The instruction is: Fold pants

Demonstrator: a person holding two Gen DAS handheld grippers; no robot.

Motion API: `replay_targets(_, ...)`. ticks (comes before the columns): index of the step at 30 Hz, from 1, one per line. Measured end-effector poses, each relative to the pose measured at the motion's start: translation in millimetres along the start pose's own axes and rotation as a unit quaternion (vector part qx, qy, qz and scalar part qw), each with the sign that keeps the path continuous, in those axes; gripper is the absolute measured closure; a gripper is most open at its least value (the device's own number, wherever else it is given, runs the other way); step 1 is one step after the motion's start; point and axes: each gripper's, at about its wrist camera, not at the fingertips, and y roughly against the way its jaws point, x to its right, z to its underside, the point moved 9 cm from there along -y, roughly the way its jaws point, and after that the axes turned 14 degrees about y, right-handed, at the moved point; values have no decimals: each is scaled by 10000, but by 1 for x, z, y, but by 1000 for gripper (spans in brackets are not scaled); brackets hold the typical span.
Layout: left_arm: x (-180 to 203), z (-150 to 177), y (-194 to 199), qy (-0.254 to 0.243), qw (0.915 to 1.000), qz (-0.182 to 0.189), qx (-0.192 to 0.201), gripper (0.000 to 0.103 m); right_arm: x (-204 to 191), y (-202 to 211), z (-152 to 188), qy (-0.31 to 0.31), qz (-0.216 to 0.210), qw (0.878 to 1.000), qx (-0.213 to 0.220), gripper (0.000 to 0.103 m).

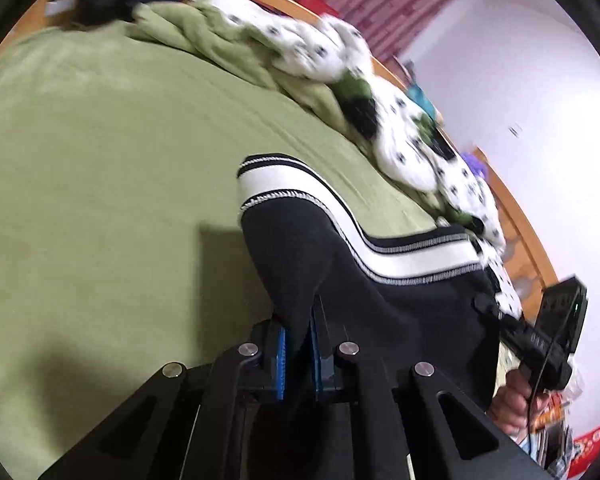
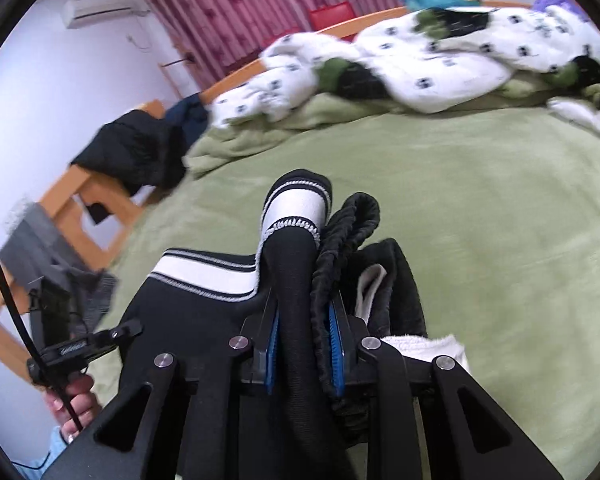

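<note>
The pants [image 1: 380, 312] are black with a wide white side stripe edged in thin lines. They are lifted above a green bed sheet [image 1: 100, 160]. My left gripper [image 1: 298, 356] is shut on a thin fold of the black cloth between its blue pads. In the right wrist view the pants [image 2: 296, 264] bunch up with a gathered waistband and white lining showing. My right gripper [image 2: 304, 344] is shut on that thick bunch. The pants stretch between the two grippers. A hand [image 1: 512, 404] holds the right gripper at the edge of the left wrist view.
A white duvet with dark spots [image 2: 440, 64] lies crumpled along the far side of the green sheet [image 2: 500, 220]. Dark clothes [image 2: 136, 152] sit piled on the wooden bed frame [image 2: 72, 208], with a grey cloth [image 2: 40, 248] beside it. Red curtains hang behind.
</note>
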Motion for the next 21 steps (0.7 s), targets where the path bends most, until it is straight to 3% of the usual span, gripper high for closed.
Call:
replay_targets(4,-37,-28,42,-374,9952,-778,468,93,-58,-38,0,-71,-685,9976,-85,82)
replay_targets(6,-61,-32,45,-550,9896,-1200,565,93,-73,-57,7,88,-706,9973,-205,82)
replay_targets(7,-75,-30,38,-542,9886,-1305,513,93,-73,-64,13,182,-610,9977,-216,82)
replay_targets(9,-97,-24,23,-398,9887,-1364,470,91,-58,-80,31,452,-17,9981,-406,80)
replay_targets(10,-103,-20,16,-338,9892,-1360,434,87,-42,-91,42,393,169,9971,-624,78)
replay_targets(12,-108,-14,6,-373,9891,-1393,305,83,-26,-93,51,-1,-49,9983,-576,74)
replay_targets(14,-102,-16,8,-614,9862,-1497,365,77,-27,-87,48,62,94,9981,-609,72)
replay_targets(17,-102,-18,12,-664,9843,-1582,421,63,-41,-74,36,541,728,9944,-534,68)
replay_targets(21,-111,-15,11,-467,9875,-1466,347,62,-50,-79,6,747,921,9926,-261,61)
